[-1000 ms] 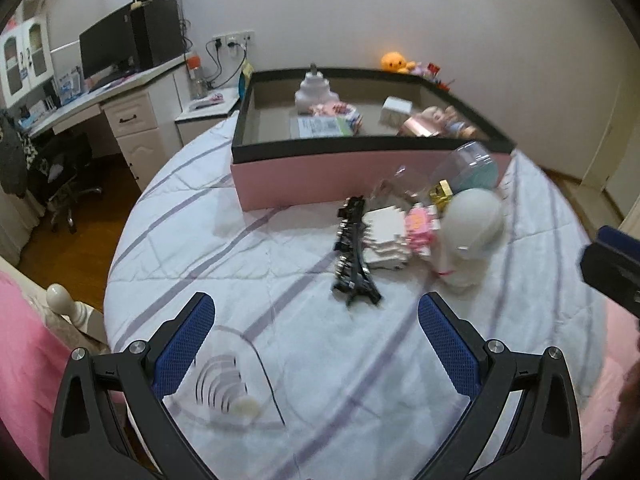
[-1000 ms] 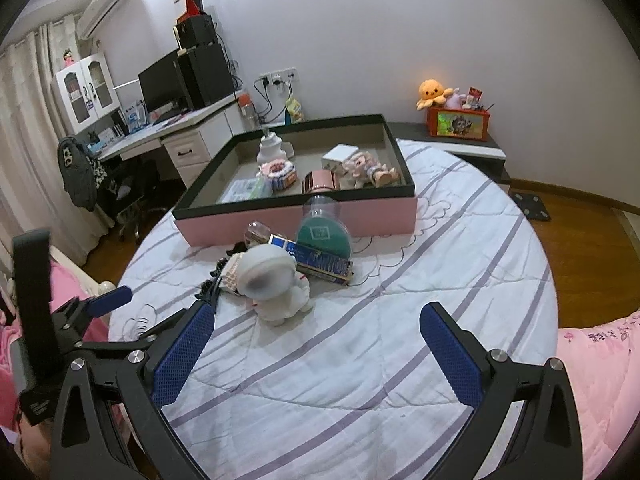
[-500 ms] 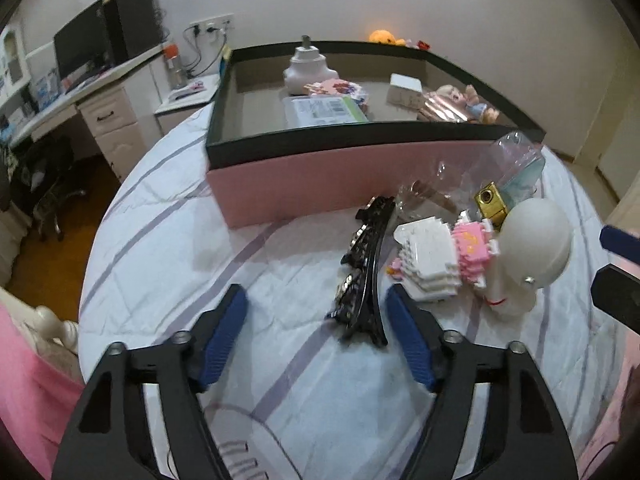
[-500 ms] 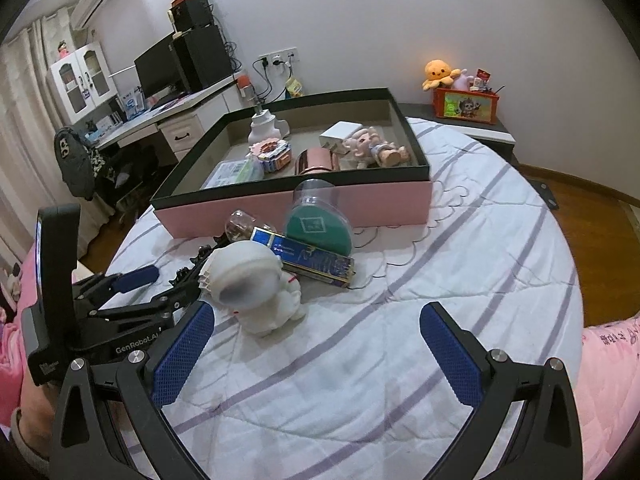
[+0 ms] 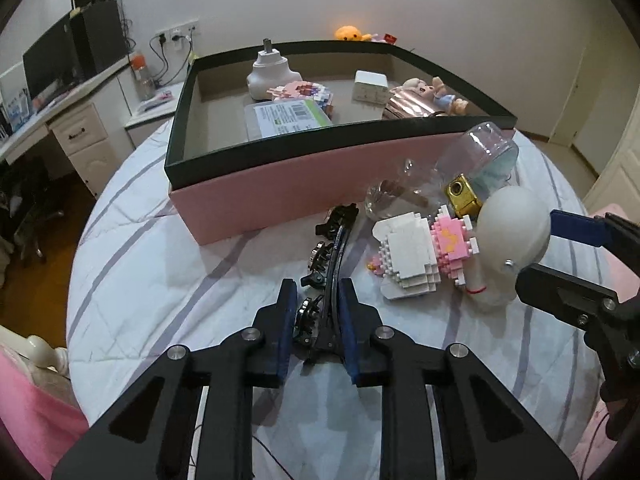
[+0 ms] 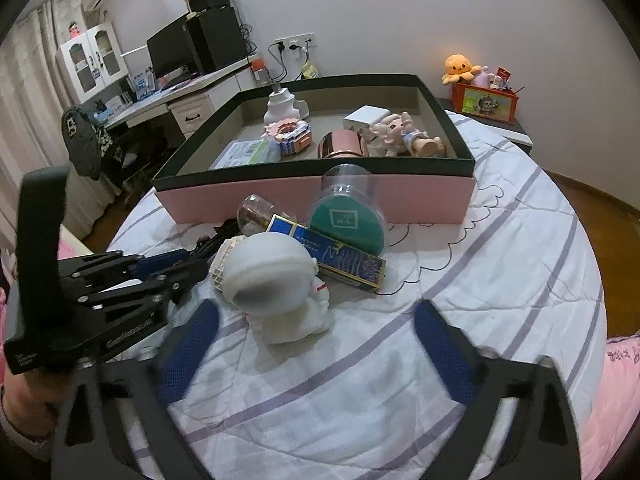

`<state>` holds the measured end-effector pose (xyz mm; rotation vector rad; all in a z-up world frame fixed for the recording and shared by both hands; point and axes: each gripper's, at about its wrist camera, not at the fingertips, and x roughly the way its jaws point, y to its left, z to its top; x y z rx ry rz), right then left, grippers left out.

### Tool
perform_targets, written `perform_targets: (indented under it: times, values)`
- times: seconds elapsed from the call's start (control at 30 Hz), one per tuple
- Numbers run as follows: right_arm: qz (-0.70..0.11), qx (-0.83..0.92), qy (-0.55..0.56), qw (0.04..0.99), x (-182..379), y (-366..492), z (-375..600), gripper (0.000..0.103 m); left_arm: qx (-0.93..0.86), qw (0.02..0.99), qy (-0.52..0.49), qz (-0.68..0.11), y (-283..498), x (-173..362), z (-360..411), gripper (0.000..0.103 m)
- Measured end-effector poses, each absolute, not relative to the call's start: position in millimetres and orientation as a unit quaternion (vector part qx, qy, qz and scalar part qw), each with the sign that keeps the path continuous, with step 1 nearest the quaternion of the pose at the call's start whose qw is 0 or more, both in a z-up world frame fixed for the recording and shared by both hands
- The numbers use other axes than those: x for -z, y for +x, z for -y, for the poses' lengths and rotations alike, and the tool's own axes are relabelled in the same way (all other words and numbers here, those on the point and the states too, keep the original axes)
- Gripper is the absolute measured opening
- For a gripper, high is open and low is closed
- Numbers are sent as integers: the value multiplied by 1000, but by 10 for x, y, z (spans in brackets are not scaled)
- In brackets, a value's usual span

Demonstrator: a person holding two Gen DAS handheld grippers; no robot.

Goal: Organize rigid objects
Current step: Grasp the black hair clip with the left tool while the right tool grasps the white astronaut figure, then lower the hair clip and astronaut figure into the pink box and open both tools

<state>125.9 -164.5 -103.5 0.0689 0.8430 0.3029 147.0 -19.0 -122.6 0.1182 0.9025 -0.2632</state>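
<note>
A black hair clip (image 5: 332, 248) lies on the striped sheet in front of the pink box (image 5: 280, 200). My left gripper (image 5: 318, 312) is closing, and its blue pads press on the clip's near end; it shows from the side as the left gripper (image 6: 176, 264) in the right wrist view. A white astronaut figure (image 6: 276, 280) stands just ahead, between the fingers of my right gripper (image 6: 316, 320). Those jaws are closing, still apart from the figure. A white and pink brick toy (image 5: 416, 252) lies between the clip and the astronaut (image 5: 514, 228).
Behind the astronaut lie a blue and gold box (image 6: 332, 252), a clear jar with a teal lid (image 6: 346, 208) and a small glass bottle (image 6: 256, 212). The black-rimmed box (image 6: 420, 200) holds several items. A desk (image 6: 160, 100) stands back left, and pink bedding (image 6: 624, 380) to the right.
My left gripper came forward and down over the black clip and closed on it. My right gripper drew nearer to the astronaut and its fingers narrowed.
</note>
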Motion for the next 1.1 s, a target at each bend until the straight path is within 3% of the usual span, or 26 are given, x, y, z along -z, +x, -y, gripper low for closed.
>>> perform_targets:
  times: [0.1, 0.17, 0.23, 0.33, 0.4, 0.47, 1.1]
  values:
    - [-407, -159, 34, 899, 1055, 1285, 1589, 81, 109, 896, 56, -428, 1547, 1256, 211, 62]
    - [-407, -159, 23, 899, 1080, 1312, 1525, 80, 114, 894, 42, -431, 1608, 1284, 207, 60]
    - [-410, -158, 22, 898, 1113, 1353, 1513, 79, 121, 893, 34, -431, 1611, 1265, 191, 41]
    - [-411, -163, 31, 897, 1153, 1395, 1525, 73, 122, 893, 18, -434, 1577, 1255, 117, 25]
    - [-410, -179, 44, 894, 1183, 1411, 1532, 69, 121, 892, 8, -435, 1547, 1252, 73, 19]
    - [-409, -187, 53, 892, 1201, 1405, 1548, 54, 122, 892, -5, -435, 1494, 1245, 26, 19]
    - [-388, -193, 76, 898, 1001, 1162, 1776, 54, 109, 903, -11, -416, 1130, 1035, -45, 19]
